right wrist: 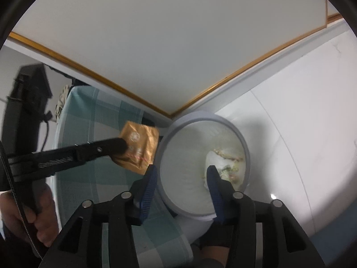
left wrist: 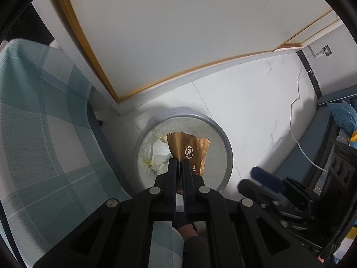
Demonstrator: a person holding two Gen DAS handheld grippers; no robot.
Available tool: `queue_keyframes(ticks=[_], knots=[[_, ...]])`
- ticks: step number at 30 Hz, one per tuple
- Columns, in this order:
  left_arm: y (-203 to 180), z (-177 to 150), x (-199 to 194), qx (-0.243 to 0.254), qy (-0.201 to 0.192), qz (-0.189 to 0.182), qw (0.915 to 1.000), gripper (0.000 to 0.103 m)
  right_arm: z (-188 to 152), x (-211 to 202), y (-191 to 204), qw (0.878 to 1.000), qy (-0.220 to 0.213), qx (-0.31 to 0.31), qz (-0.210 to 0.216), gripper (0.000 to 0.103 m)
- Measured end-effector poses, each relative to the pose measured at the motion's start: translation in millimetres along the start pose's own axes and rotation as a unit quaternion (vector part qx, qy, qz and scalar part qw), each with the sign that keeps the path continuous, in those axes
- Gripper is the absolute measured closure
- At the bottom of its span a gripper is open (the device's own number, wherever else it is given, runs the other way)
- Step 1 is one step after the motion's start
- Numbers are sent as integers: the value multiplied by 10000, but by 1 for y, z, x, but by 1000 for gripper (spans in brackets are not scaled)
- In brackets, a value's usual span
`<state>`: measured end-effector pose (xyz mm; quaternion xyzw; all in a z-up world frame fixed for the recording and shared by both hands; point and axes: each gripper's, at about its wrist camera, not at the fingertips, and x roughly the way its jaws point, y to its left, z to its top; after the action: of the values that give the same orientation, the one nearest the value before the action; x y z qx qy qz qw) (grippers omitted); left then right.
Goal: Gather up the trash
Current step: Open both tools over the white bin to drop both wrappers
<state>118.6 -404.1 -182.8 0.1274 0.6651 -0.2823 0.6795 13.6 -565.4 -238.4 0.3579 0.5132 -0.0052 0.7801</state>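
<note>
Pinching a gold wrapper (left wrist: 189,151), left fingers (left wrist: 179,163); right fingers (right wrist: 181,173) apart; bin (right wrist: 203,167) contents seemingly tissue.

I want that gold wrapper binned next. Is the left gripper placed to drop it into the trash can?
Probably yes. The left gripper is shut on the gold wrapper, near the open trash can; the right view suggests it isn't fully over the opening yet.

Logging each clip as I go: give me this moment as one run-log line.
left hand-held gripper: shut on gold foil wrapper | wrapper: over round grey trash bin | right hand-held gripper: open, empty | bin: crumpled white tissue inside
</note>
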Motion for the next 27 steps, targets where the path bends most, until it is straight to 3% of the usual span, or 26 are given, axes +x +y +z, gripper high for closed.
queue_keyframes(ticks=[10, 20, 23, 25, 27], knots=[[-5, -2, 12, -83, 261, -98, 9996, 100, -10, -32, -22, 9990, -331, 276, -116, 40], [-6, -3, 15, -256, 336, -113, 9990, 90, -11, -42, -20, 9979, -486, 427, -95, 35], [-4, -7, 5, -296, 132, -46, 9995, 73, -13, -46, -20, 9978, -508, 418, -85, 32], [-3, -11, -3, -301, -49, -27, 9995, 59, -13, -47, -18, 9978, -522, 405, -101, 25], [-3, -15, -14, -304, -252, -42, 9992, 51, -13, -49, -16, 9975, -557, 418, -127, 19]])
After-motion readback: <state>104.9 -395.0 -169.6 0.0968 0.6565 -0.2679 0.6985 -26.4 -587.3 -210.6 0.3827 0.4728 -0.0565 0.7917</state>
